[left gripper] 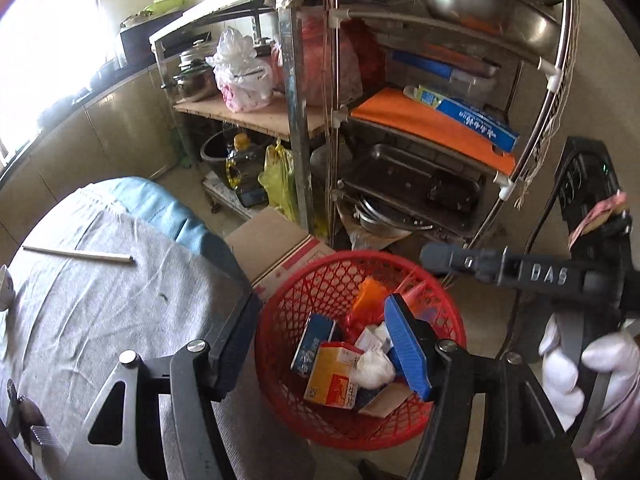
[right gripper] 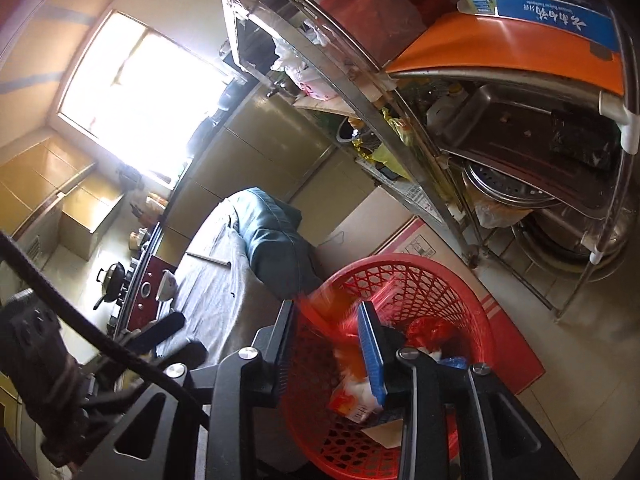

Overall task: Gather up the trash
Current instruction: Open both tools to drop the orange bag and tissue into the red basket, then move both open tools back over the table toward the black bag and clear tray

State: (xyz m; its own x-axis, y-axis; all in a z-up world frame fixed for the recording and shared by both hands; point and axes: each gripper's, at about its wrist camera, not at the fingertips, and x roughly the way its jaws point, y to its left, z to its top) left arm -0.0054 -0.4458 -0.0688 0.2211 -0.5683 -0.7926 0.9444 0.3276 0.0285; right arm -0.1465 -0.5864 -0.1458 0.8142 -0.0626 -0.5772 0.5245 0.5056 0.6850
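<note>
Basket [left gripper: 316, 280] of red mesh holding trash directly below left gripper [left gripper: 320, 344], spread and empty, and right gripper [right gripper: 326, 344], whose grip the blur hides; desk [left gripper: 100, 300] edge left, shelf rack [left gripper: 400, 140] ahead.

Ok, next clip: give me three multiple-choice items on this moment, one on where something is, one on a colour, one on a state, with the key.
1. Where does the long pale stick lie?
A. in the basket
B. on the grey cloth on the table
C. on the metal rack

2. What colour is the mesh basket that holds the trash?
A. red
B. green
C. white

3. How does the left gripper stand?
A. shut on a carton
B. open over the basket, holding nothing
C. shut on the stick

Key: 1 B, the stick rests flat on the grey cloth; 2 A, its weave and rim are red; 3 B, its jaws stand apart above the basket with nothing between them.
</note>
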